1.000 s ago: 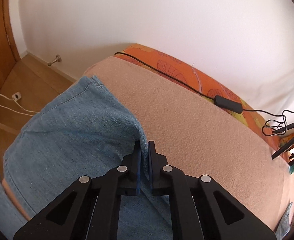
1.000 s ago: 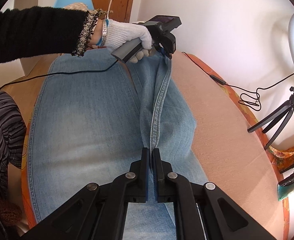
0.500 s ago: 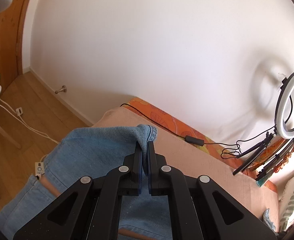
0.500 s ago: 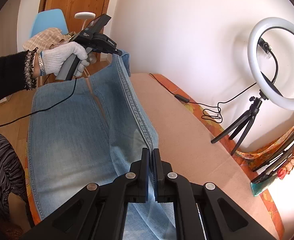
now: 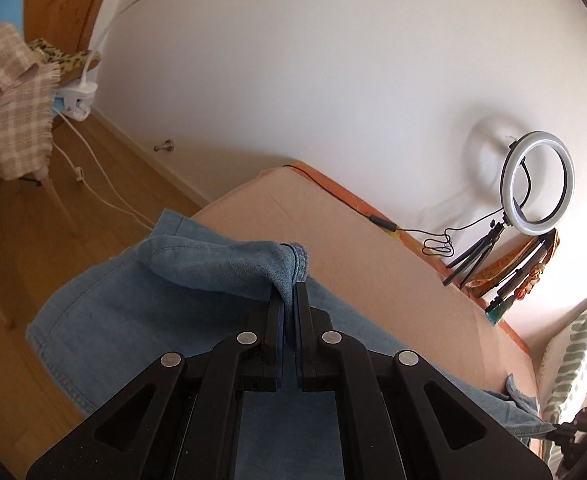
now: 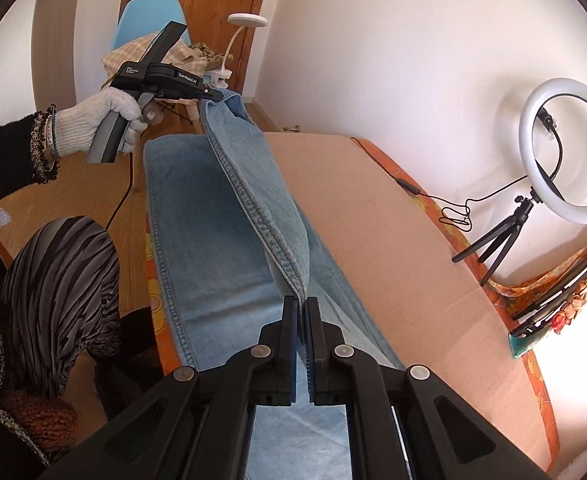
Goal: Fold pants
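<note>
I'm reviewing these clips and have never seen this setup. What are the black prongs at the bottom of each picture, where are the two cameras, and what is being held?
There is no robot here. A person holds a hand-operated gripper in each hand, and a fisheye camera on each looks forward along its two black fingers. So one picture is the left gripper's view, the other the right gripper's.

In the right view you also see the left gripper from outside, held by a gloved hand.

A pair of jeans lies on a bed with a peach cover. Both grippers are shut on the jeans: the left pinches a leg's hem, the right pinches the seam further along, so that leg is lifted off the other one. A ring light on a tripod stands by the wall.
</note>
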{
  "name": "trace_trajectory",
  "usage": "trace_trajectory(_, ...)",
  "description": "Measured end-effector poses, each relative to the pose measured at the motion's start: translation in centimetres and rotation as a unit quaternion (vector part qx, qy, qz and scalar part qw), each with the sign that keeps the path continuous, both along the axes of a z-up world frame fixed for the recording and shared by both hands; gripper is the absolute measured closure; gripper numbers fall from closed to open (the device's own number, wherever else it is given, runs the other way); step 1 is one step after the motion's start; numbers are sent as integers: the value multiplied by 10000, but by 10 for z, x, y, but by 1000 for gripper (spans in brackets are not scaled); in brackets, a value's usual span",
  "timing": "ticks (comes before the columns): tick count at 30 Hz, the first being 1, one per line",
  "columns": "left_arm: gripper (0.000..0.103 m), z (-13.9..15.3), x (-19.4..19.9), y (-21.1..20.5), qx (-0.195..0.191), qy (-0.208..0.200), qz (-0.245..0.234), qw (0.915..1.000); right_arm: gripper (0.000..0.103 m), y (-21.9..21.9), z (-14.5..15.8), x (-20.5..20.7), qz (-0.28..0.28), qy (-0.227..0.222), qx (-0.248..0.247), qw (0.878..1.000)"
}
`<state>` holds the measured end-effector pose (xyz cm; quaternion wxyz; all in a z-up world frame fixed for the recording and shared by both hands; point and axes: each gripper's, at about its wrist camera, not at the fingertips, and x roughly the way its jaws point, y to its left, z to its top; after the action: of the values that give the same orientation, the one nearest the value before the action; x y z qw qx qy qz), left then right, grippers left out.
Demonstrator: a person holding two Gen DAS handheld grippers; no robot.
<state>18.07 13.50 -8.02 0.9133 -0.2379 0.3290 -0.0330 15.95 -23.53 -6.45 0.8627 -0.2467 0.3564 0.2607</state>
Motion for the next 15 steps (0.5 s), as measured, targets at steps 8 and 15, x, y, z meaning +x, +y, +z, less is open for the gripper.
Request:
trace_trajectory(8, 98, -56, -45, 9, 183, 710, -25, 9973, 102, 19, -42, -16, 202, 656, -106, 9976)
trace_trajectory(15, 92, -45, -60, 6, 620, 724, 124, 9954, 102, 27, -66, -19, 223, 1044, -180, 9941)
